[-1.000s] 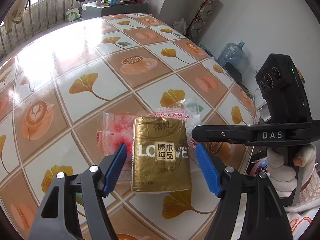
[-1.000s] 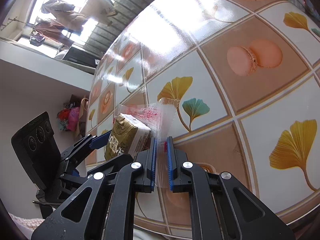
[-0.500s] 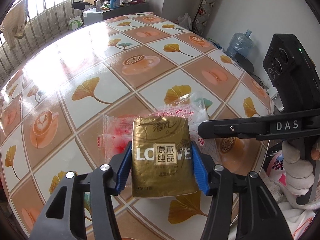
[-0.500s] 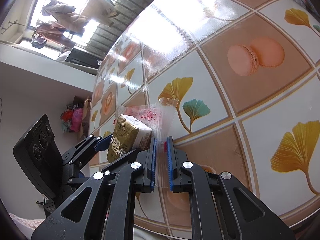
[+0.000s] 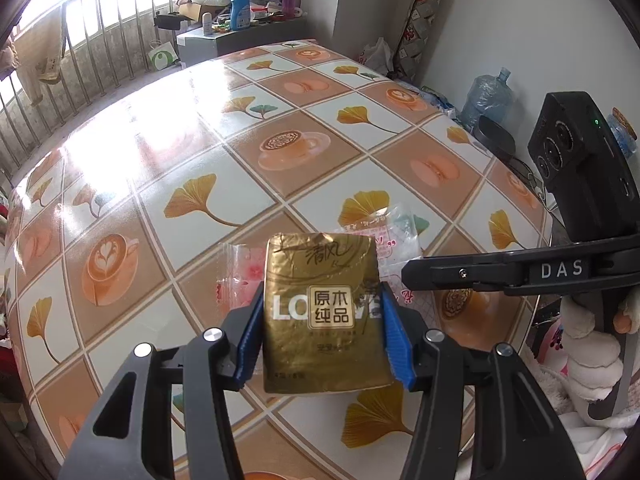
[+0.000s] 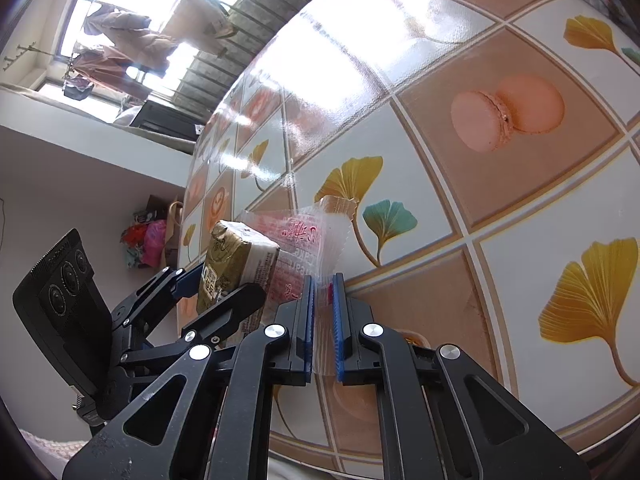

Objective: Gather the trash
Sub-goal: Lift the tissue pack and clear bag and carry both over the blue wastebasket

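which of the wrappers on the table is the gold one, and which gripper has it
The gold tissue pack, printed with white letters, clamped by the left gripper. The clear wrappers with pink print beneath it are see-through; the right gripper pinches one.

A table [image 5: 280,184] covered in a glossy oilcloth carries everything, its squares printed with ginkgo leaves, coffee cups and macarons, with window glare across its far part. Near its front edge lies a clear plastic wrapper [image 5: 240,276] with pink and red print. A gold tissue pack [image 5: 322,316] sits over it, though whether the pack rests on it or is lifted clear cannot be told.
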Action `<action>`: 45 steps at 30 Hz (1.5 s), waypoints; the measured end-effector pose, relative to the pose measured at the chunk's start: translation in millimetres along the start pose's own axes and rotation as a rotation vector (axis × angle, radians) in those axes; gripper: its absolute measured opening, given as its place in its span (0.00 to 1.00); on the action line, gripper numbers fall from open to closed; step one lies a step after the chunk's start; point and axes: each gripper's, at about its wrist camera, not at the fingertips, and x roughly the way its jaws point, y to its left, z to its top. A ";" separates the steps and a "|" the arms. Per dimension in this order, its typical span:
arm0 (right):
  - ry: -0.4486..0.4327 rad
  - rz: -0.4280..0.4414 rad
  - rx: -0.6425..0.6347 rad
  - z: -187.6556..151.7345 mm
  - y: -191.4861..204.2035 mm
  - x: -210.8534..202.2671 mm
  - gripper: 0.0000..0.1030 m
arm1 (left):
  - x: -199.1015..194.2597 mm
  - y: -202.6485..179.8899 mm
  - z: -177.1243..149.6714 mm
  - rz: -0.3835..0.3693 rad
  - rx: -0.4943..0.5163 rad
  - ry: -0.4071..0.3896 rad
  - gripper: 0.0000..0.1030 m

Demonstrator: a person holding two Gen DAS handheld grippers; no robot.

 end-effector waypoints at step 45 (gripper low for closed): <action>-0.428 -0.094 0.099 6.1 -42.8 -127.5 0.04 | -22.4 -65.1 97.1 -0.025 0.187 -0.185 0.50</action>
